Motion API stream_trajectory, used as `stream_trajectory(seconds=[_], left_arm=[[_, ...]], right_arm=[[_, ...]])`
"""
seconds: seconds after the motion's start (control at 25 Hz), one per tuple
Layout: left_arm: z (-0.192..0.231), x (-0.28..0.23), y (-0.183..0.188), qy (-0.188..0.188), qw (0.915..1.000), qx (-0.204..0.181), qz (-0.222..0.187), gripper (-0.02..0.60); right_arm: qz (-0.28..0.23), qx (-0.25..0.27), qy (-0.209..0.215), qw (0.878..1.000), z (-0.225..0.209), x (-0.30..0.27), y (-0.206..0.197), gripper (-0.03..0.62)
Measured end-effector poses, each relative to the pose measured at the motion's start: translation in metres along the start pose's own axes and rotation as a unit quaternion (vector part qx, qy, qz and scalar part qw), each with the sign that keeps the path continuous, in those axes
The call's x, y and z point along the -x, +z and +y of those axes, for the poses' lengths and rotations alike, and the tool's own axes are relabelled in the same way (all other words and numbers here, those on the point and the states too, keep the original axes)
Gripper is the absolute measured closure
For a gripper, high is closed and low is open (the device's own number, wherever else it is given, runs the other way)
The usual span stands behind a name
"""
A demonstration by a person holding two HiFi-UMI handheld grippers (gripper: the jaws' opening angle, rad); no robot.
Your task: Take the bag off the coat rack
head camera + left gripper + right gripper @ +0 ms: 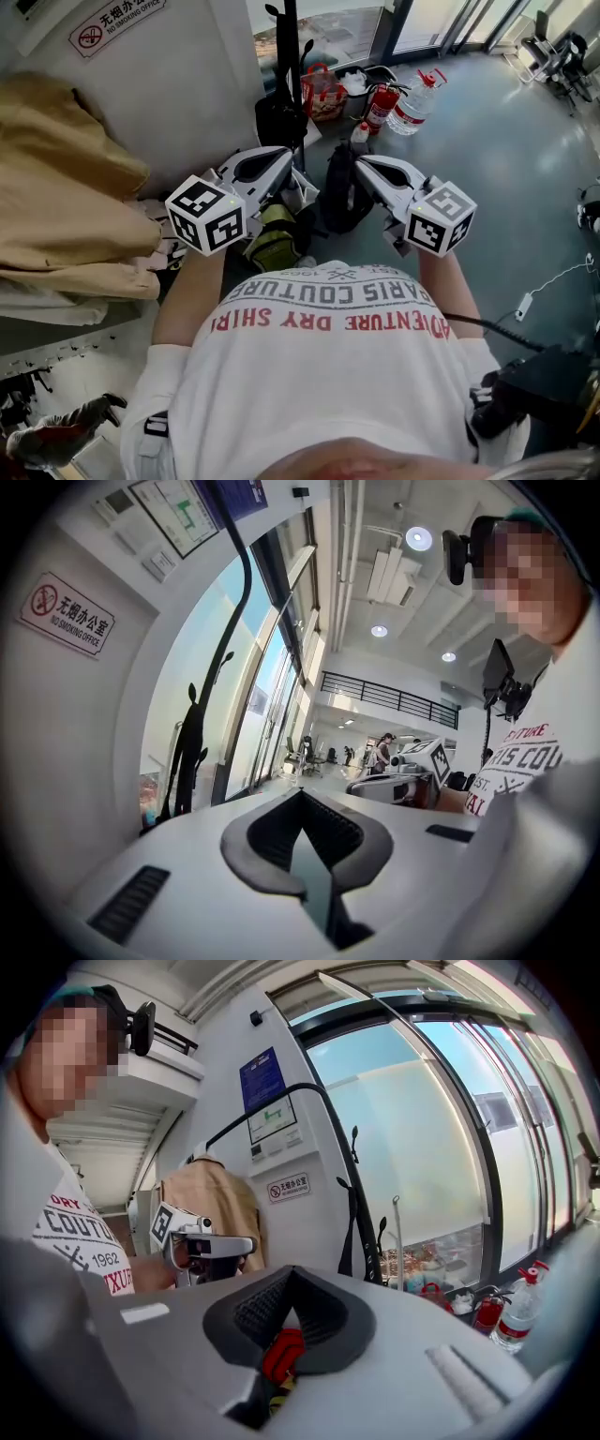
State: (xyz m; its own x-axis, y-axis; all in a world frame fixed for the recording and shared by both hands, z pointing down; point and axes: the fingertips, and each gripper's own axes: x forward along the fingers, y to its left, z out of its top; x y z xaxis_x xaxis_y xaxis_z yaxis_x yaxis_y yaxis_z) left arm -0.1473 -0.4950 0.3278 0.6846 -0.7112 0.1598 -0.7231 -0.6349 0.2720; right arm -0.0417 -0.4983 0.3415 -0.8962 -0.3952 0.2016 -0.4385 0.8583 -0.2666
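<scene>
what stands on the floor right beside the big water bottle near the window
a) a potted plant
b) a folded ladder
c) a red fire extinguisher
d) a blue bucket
c: a red fire extinguisher stands on the floor beside the water bottle, as both the head view and the right gripper view show.

The floor looks glossy and smooth; the coat rack, matt black metal; the coat, soft tan cloth.
</scene>
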Motion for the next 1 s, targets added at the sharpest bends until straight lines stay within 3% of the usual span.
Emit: stream_trajectory(seconds=[0.16, 0.48, 0.72, 1.0], left_arm=[[0.042, -0.014, 0.014, 0.025, 0.9997, 0.001, -0.004, 0.580], [0.085, -0.042, 0.043, 0.037, 0.9985, -0.039, -0.008, 0.578], [0.130, -0.070, 0.074, 0.053, 0.9970, -0.043, -0.036, 0.447], [0.176, -0.114, 0.089, 0.067, 0.9957, -0.062, -0.013, 0.339]], right_arm=[[0.001, -0.016, -0.012, 1.000, -0.025, -0.019, 0.003, 0.594], [-0.004, -0.026, -0.044, 0.999, -0.053, -0.019, 0.006, 0.594], [-0.013, -0.035, -0.071, 0.997, -0.073, -0.014, 0.005, 0.594], [-0.015, -0.050, -0.095, 0.994, -0.092, -0.011, -0.003, 0.594]])
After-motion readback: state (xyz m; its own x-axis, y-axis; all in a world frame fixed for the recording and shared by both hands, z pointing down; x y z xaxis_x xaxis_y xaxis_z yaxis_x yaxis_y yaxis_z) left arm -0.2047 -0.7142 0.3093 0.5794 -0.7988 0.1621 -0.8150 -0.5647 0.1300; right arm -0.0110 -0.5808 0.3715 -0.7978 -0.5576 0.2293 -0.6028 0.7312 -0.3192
